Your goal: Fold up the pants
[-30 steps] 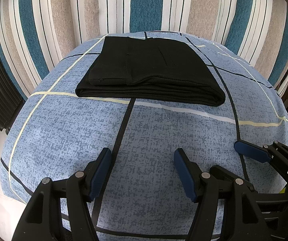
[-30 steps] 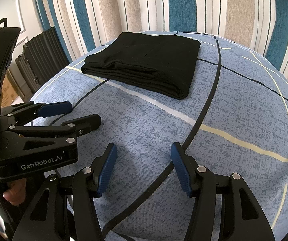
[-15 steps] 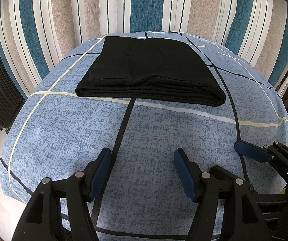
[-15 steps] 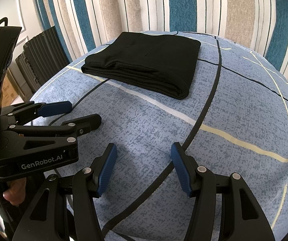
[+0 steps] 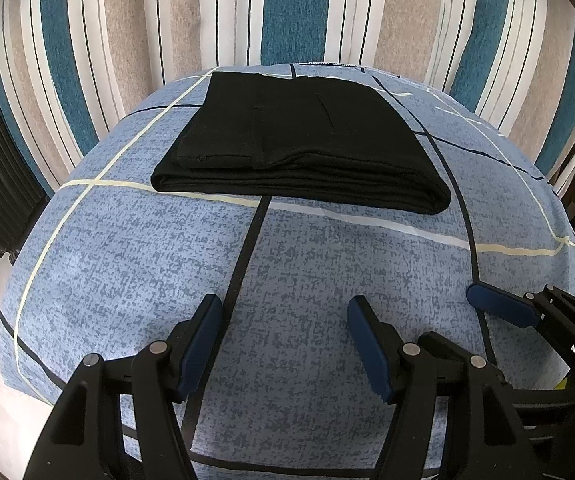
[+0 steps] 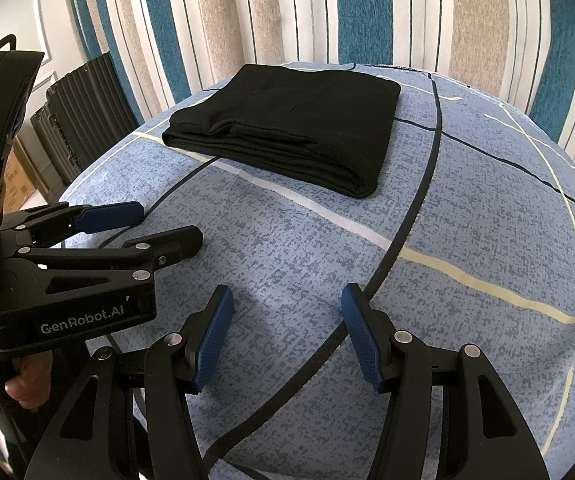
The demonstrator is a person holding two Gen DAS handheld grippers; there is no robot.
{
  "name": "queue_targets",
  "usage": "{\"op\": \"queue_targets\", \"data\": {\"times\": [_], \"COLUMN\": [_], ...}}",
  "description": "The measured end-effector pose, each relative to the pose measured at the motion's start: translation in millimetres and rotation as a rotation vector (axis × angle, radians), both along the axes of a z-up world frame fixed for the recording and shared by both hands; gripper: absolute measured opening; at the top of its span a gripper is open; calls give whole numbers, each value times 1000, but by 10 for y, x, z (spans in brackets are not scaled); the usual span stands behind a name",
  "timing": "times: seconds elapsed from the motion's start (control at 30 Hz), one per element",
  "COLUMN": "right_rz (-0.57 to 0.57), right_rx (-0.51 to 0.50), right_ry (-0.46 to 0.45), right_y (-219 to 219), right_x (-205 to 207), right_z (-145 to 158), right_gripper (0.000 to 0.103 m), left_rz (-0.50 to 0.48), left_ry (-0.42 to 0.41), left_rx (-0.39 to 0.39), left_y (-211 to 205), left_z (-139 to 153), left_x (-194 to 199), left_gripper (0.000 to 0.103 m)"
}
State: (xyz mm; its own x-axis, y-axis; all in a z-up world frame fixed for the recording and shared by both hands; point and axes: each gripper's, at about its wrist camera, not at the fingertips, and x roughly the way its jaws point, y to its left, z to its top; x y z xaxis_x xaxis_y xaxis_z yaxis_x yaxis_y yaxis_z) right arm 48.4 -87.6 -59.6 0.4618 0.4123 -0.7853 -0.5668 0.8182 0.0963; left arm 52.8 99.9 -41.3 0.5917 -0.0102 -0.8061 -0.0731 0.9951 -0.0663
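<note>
The left gripper (image 5: 285, 316) hangs over the near part of the bed (image 5: 127, 264), its blue-padded jaws standing wide apart with nothing but the patterned cover between them. The right gripper (image 6: 285, 306) hangs just beside it over the same near stretch, jaws likewise spread wide and empty; in the left wrist view its blue pad and black linkage reach in from the lower right edge (image 5: 527, 320), and in the right wrist view the left gripper lies across the lower left (image 6: 143, 226), its two fingers apart. A person's fingers (image 6: 23, 390) wrap the handle under that tool. On the side of its black body, white letters read "GenRobot.AI" (image 6: 81, 316); no other writing can be made out. The black pants (image 5: 299, 140) lie well apart from both grippers, ahead of them toward the far edge of the bed, folded into a flat, layered rectangle with its stacked edges facing the grippers. They rest across a pale yellow stripe and a white stripe of the cover, and a black line in the cover runs from under their near edge down toward the left gripper's left finger. Neither gripper touches the pants. Beyond the far edge hangs a striped curtain (image 5: 287, 12) in teal, beige and white, and past the bed's left side stands a dark ribbed case (image 6: 83, 112).
</note>
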Motion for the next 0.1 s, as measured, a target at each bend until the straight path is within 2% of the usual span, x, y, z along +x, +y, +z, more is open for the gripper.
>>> {"op": "queue_targets", "data": {"times": [0.1], "right_rz": [0], "right_rx": [0], "right_ry": [0], "right_y": [1], "right_x": [-3], "right_z": [0], "right_gripper": [57], "left_rz": [2], "left_ry": [0], "left_rx": [1], "left_y": [-5], "left_z": [-2], "left_x": [3], "left_gripper": [68]}}
